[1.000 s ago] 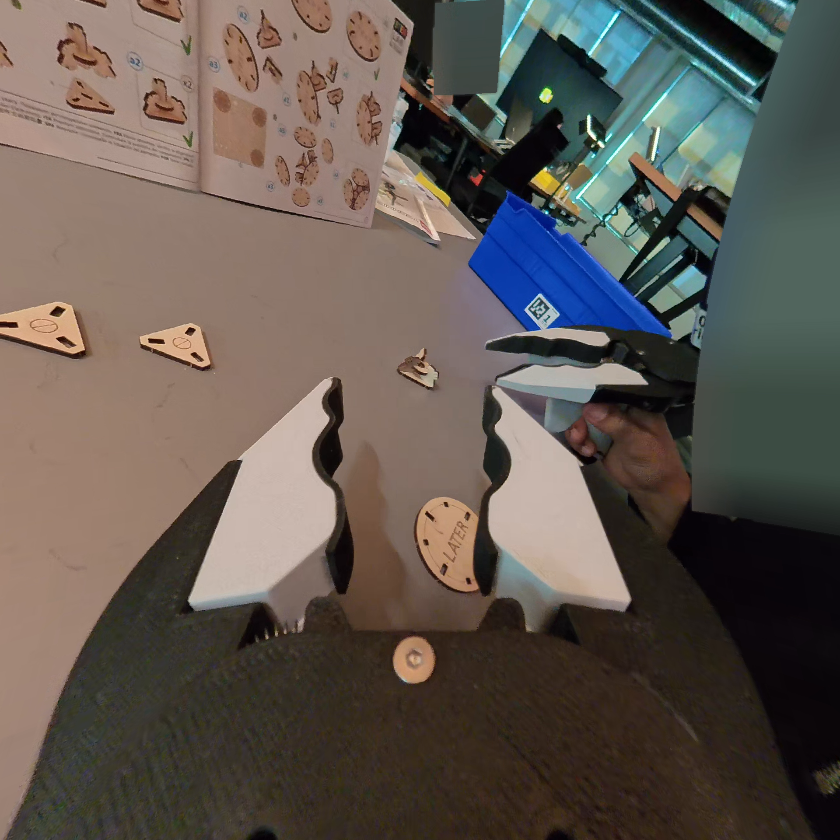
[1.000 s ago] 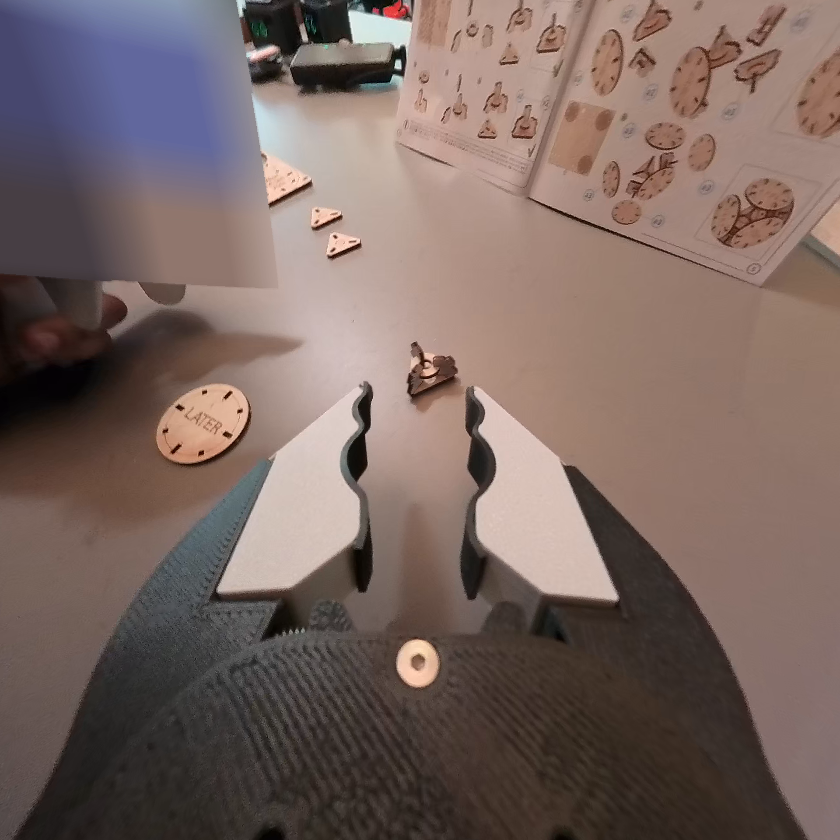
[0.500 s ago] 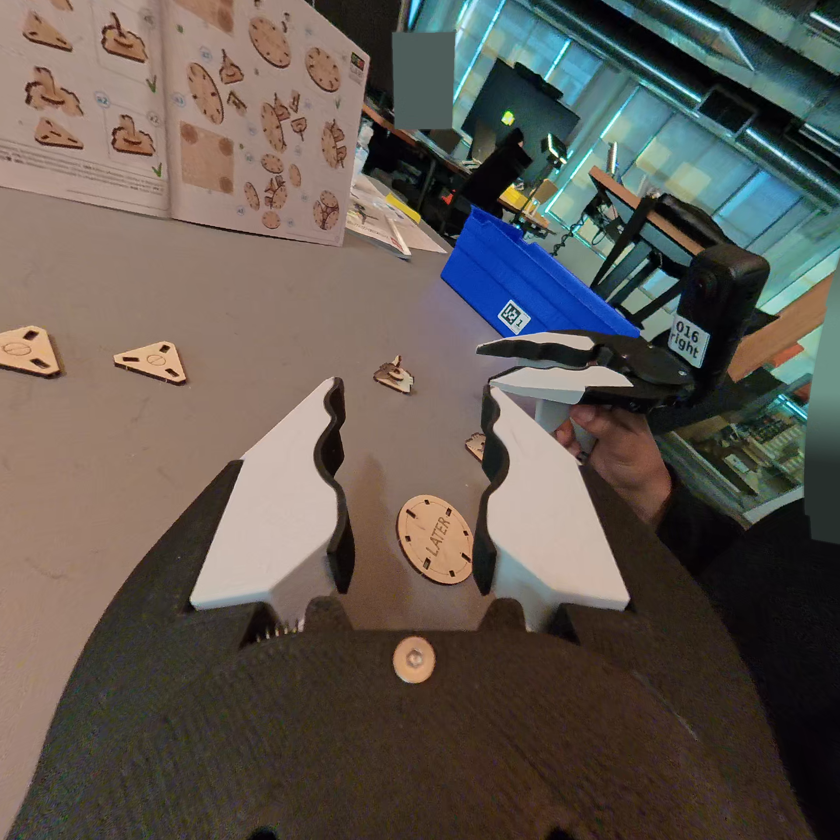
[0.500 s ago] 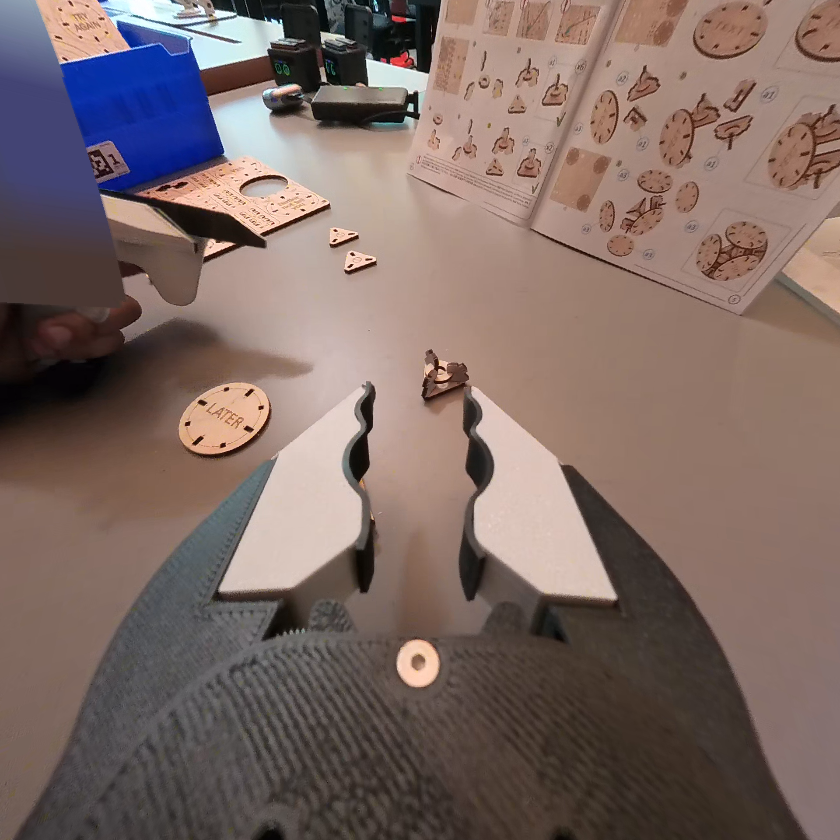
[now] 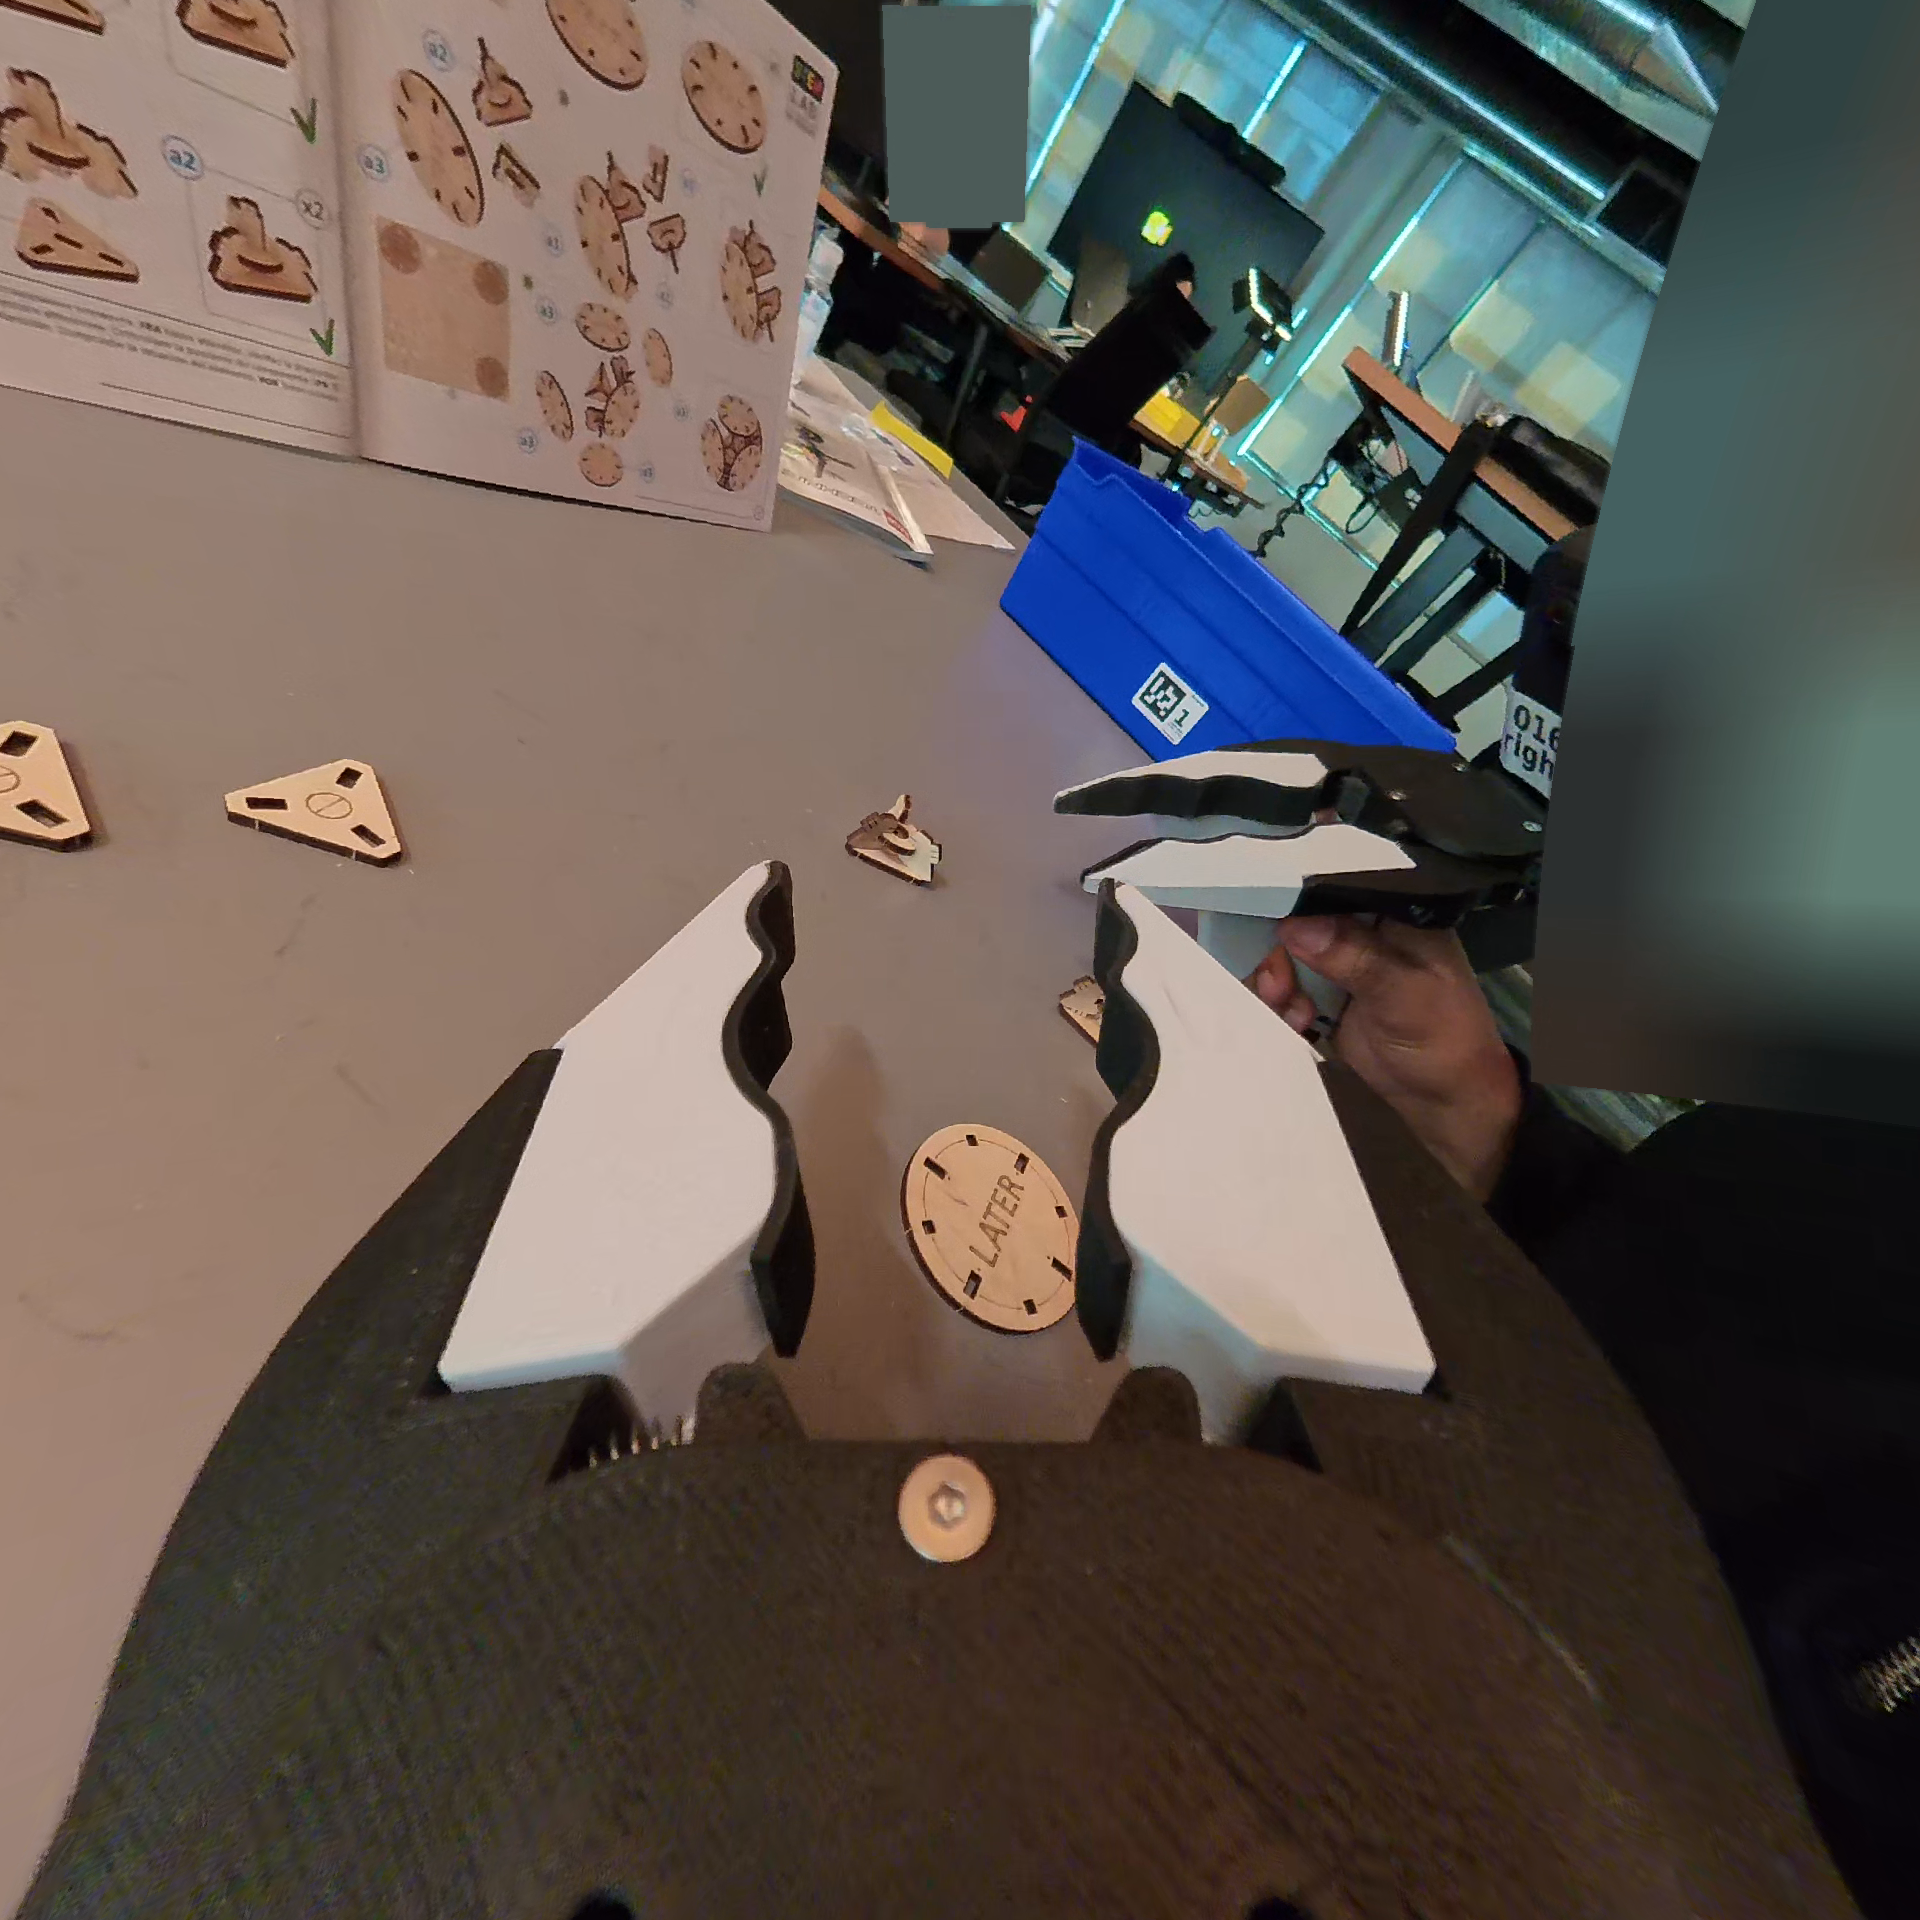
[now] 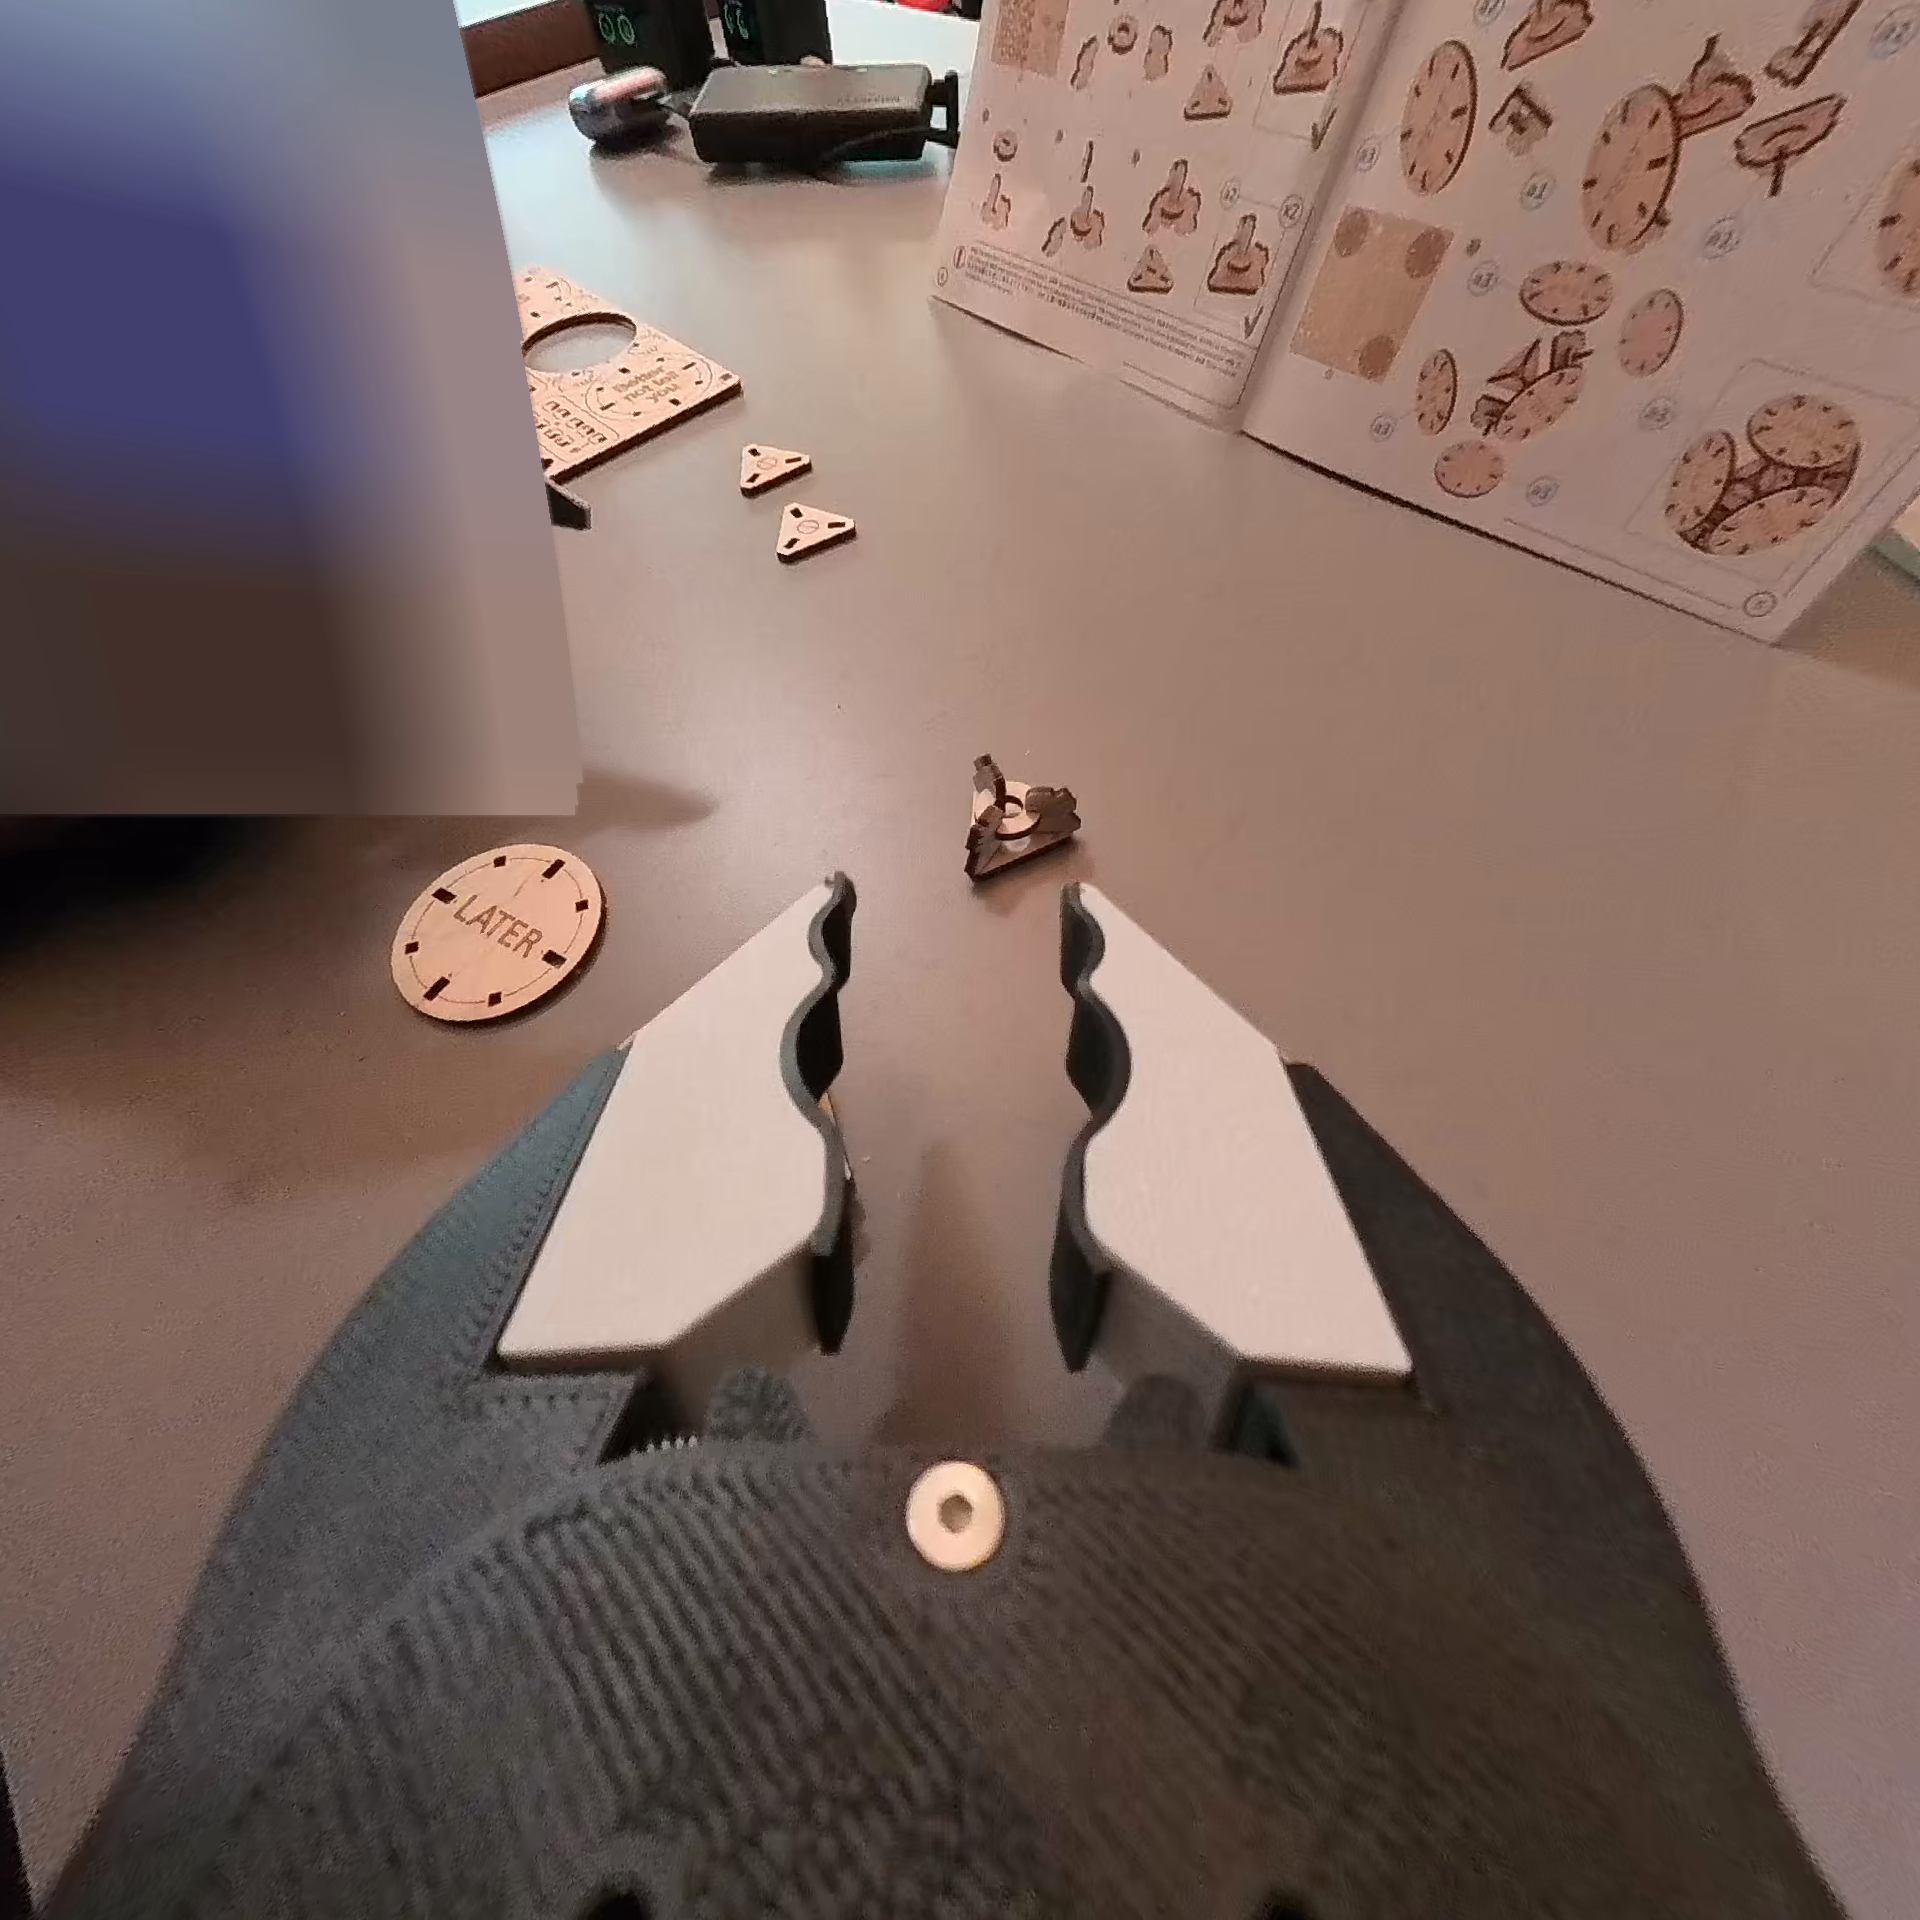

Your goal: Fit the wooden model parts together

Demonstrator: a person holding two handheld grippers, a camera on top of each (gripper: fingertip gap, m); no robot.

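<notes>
Workshop or lab — rows of desks (image 5: 1475, 488), monitors (image 5: 1174, 197), blue parts bin (image 5: 1195, 634)

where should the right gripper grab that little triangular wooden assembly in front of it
Probably across the flat triangular base of the small wooden assembly, coming from above with the right gripper: the base lies flat on the grey table, and its upright tabs look thin.

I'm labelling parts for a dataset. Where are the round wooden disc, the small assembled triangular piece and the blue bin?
round wooden disc (image 5: 990, 1226): left wrist view, disc's centre.
small assembled triangular piece (image 6: 1018, 821): right wrist view, its middle ring.
blue bin (image 5: 1195, 613): left wrist view, side wall.
</notes>
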